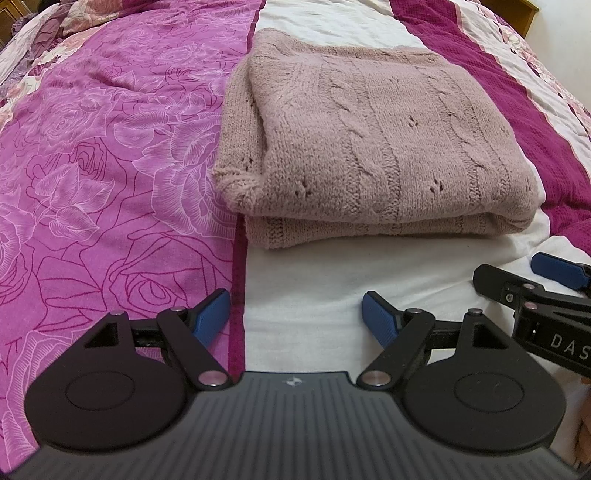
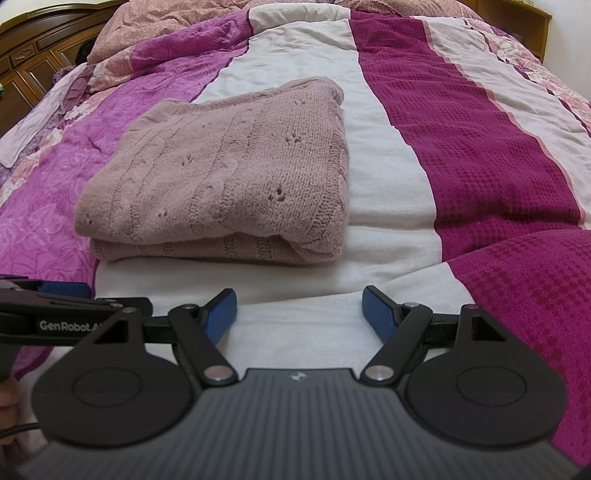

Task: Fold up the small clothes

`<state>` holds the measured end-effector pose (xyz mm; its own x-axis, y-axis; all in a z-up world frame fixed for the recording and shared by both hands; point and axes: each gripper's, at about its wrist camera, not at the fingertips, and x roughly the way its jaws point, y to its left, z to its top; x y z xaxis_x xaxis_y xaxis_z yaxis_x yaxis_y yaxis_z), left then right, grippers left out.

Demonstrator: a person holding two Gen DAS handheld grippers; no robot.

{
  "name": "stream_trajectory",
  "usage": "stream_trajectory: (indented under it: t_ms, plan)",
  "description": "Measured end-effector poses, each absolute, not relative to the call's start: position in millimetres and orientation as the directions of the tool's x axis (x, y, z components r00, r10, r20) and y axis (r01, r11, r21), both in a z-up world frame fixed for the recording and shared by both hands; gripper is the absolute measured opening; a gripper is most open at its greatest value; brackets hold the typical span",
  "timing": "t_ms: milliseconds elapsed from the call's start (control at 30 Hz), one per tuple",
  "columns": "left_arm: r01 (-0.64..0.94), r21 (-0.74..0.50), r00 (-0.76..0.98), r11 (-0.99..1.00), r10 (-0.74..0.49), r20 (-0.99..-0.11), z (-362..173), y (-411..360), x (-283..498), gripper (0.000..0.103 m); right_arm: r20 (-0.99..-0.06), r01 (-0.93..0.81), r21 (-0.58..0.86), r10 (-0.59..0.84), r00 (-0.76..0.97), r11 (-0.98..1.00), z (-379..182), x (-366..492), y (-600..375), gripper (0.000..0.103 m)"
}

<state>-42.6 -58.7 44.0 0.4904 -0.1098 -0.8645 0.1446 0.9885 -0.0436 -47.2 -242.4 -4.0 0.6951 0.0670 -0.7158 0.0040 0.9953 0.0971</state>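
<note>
- Left wrist view: the left gripper hangs over the bedspread with its jaws spread wide and nothing between the blue pads.
- The folded pink knit sweater lies at about 12 to 1 o'clock from those jaws, apart from them, on the white stripe of the spread, its left edge lapping onto the rose-print stripe.
- This view alone shows the sweater's left side, where a layer sticks out under the top fold, and the large rose pattern at 9 o'clock.
- At 3 o'clock the right gripper comes in from the edge, one blue pad clear, empty.

- Right wrist view: the right gripper also stands wide open and empty over the white stripe.
- The sweater sits at about 11 o'clock, clear of the pads.
- Only here appear the sweater's right edge, the dark magenta waffle stripe at 2 o'clock, the wooden headboard at 10 o'clock and a pillow at the top.
- The left gripper enters at 9 o'clock.
</note>
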Motion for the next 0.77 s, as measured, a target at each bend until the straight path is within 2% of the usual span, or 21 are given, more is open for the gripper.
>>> stream_trajectory:
  t_ms: [767]
  plan:
    - [0.147, -0.047, 0.491, 0.988, -0.114, -0.864, 43.9, -59.1, -43.1, 0.084, -0.716, 0.005, 0.095, 0.065, 0.695, 0.995, -3.9, -47.4, -241.7, 0.076]
